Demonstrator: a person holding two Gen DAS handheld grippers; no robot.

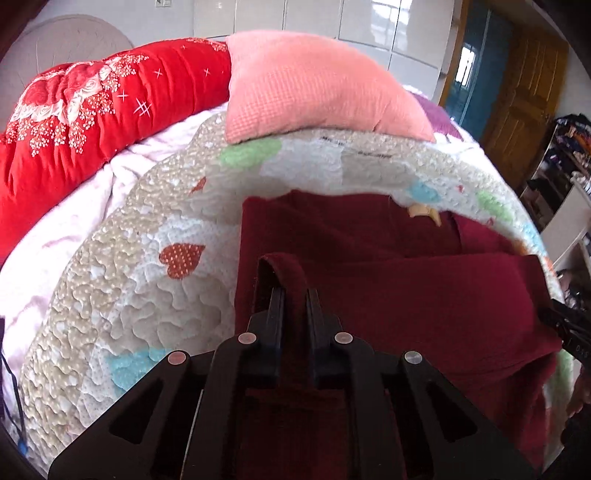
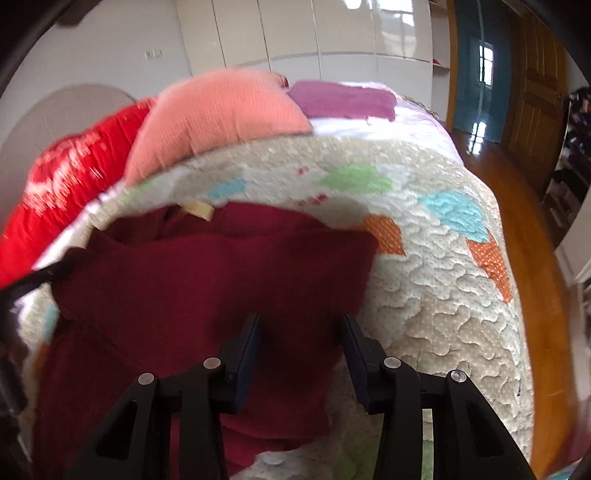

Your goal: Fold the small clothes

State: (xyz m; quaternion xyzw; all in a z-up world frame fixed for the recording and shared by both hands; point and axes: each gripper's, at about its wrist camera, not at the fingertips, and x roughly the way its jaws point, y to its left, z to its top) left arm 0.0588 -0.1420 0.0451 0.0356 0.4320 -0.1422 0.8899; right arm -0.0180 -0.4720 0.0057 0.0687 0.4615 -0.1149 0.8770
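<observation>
The left gripper (image 1: 293, 295) jaws clamp the maroon garment (image 1: 406, 288); the right gripper (image 2: 301, 328) jaws straddle it, apart; its tan label (image 2: 197, 210) is unreadable.

Both wrist views close over garment (image 1: 424, 295) (shared)

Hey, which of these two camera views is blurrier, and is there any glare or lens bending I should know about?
Right wrist view is blurrier: the red quilt and peach pillow smear, though the dark red garment stays readable. Left wrist view is sharp. Both show glare on the glossy wardrobe doors and fisheye bending with dark corners.
</observation>
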